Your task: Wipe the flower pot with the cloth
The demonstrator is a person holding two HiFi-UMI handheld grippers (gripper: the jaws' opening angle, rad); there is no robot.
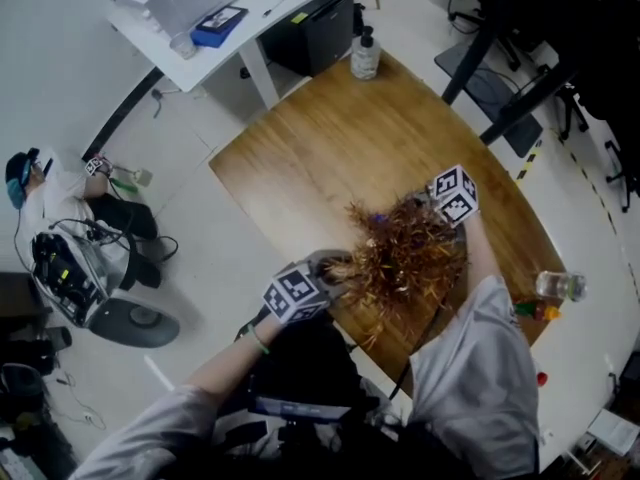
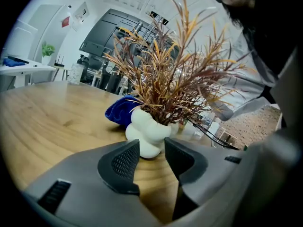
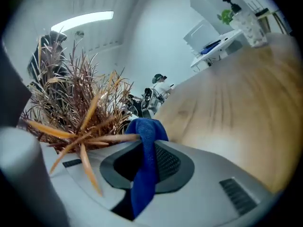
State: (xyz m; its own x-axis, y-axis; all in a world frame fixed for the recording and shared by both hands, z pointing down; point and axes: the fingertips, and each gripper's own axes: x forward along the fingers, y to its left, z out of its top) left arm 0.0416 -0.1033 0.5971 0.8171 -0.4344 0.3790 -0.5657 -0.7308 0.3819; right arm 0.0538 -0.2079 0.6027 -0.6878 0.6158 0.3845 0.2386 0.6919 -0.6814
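Note:
A white, bulbous flower pot with dry red-brown leaves stands on the wooden table. In the head view the leaves hide the pot. My left gripper is open, and the pot sits just beyond its fingertips, not between them. The blue cloth hangs pinched in my right gripper, which is on the far side of the plant with leaves crossing its left jaw. In the left gripper view the cloth shows bunched behind the pot. In the head view the left gripper and the right gripper flank the plant.
A pump bottle stands at the table's far edge and a clear plastic bottle at its right edge. A white desk is beyond the table. A person sits on the floor at left. Dark office chairs stand at top right.

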